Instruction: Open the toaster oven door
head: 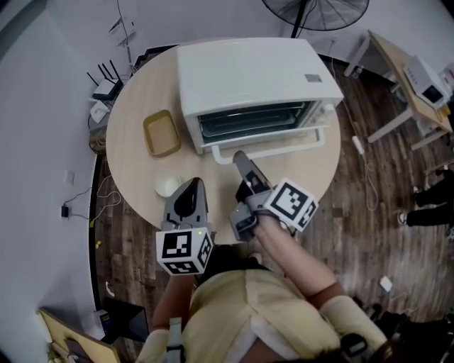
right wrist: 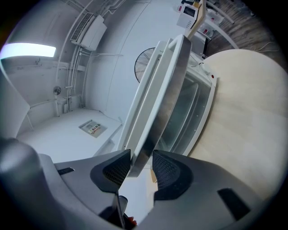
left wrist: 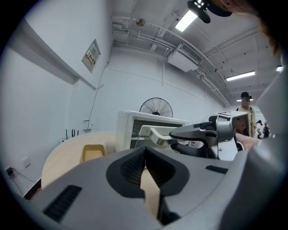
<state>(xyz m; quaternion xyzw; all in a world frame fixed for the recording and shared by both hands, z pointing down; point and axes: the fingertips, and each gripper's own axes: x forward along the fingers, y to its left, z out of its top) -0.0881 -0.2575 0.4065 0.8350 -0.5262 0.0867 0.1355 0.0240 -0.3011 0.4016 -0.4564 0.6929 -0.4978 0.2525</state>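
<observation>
A white toaster oven (head: 248, 74) stands at the back of the round wooden table (head: 135, 113). Its glass door (head: 252, 122) is tilted outward, partly open, with the white handle bar (head: 291, 145) along its free edge. My right gripper (head: 237, 157) is at the left end of that bar. In the right gripper view the door's edge (right wrist: 166, 85) runs between the pads, and the right gripper (right wrist: 140, 167) is shut on it. My left gripper (head: 190, 191) hovers over the table's near edge, jaws shut and empty, with the left gripper (left wrist: 145, 157) facing the oven (left wrist: 135, 126).
A yellow tray (head: 161, 132) lies left of the oven, and a small white round thing (head: 167, 186) sits near the left gripper. A fan (head: 316, 10) stands behind the table and a desk (head: 408, 81) to the right. A person (left wrist: 245, 112) stands far off.
</observation>
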